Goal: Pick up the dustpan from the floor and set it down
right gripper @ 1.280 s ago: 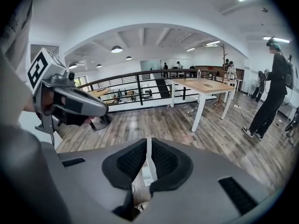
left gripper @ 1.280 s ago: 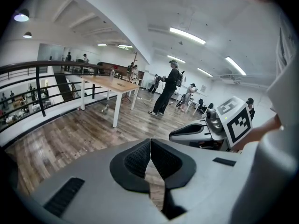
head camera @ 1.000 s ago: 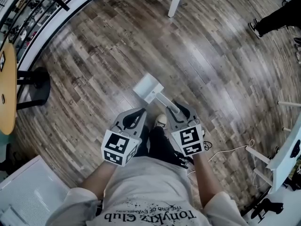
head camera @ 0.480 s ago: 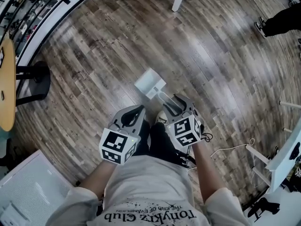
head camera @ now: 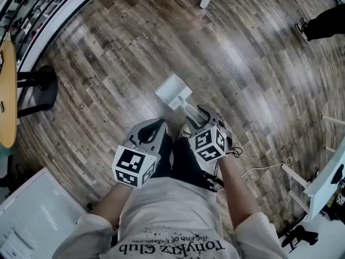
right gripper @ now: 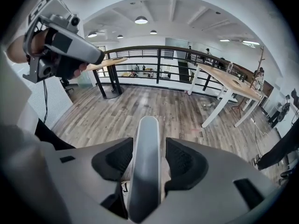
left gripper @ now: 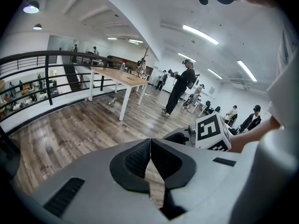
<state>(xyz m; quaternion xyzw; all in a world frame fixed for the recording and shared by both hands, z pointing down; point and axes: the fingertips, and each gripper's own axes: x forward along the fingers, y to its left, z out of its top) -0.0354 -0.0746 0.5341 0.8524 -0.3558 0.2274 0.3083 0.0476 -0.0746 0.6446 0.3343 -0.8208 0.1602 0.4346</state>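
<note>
lying on the wood floor [head camera: 108, 80], just far of the person's legs [head camera: 186, 169]: the white dustpan [head camera: 173, 92], pan at the far end, handle [right gripper: 145, 162] slanting near and right, up between the jaws of the right gripper [head camera: 198, 115]. jaws there just opened wide, pads [right gripper: 184, 163] beside the handle on both sides but not pressing it. left gripper [head camera: 159, 127] a little to the left, closed tip to tip, empty.

Floor [head camera: 242, 74] open; likely table base [head camera: 46, 93] left.
</note>
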